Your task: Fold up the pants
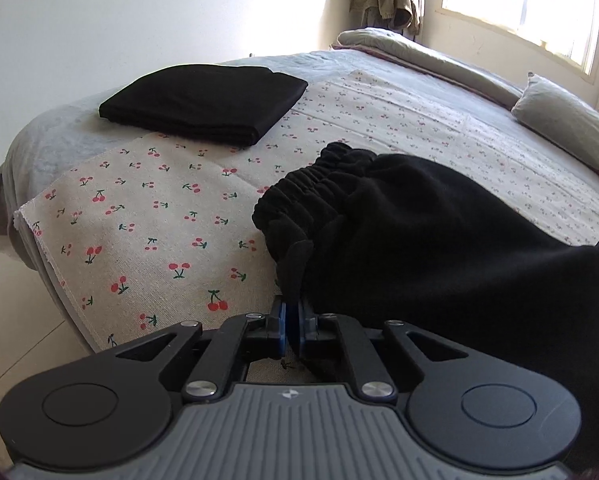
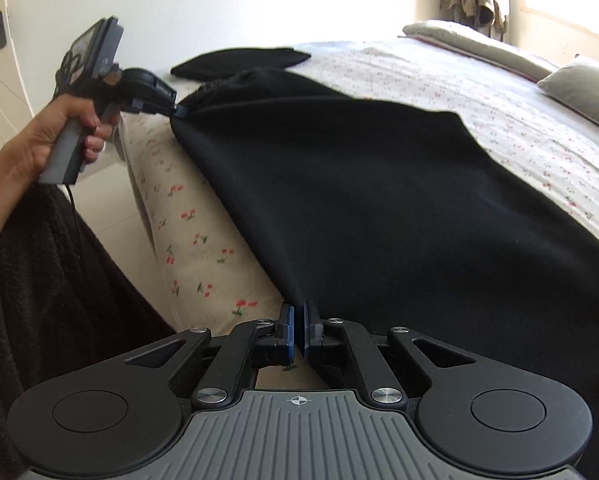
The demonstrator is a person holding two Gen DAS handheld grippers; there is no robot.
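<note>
Left wrist view counts two dark garments on the bed (image 1: pixel 379 92): one pair of black fleece pants with a gathered elastic waistband (image 1: pixel 419 232) spread at 3 o'clock of the frame, and one neatly folded black cloth square (image 1: pixel 203 104) lying well apart at 11 o'clock on the cherry-print cotton sheet (image 1: pixel 139 232). The left claw (image 1: pixel 292 320) is nipped tight on the pants' waistband corner (blue pads nearly meeting). Two grey pillows (image 1: pixel 571 128) sit toward 2 o'clock.

Right wrist view adds what the other lacks: the person's bare left hand (image 2: pixel 65 130) gripping the handle of the left claw (image 2: pixel 179 111), and the pants (image 2: pixel 379 208) stretched taut between both claws. The right claw (image 2: pixel 298 332) is pinched narrow on the pants' near edge at 6 o'clock.
</note>
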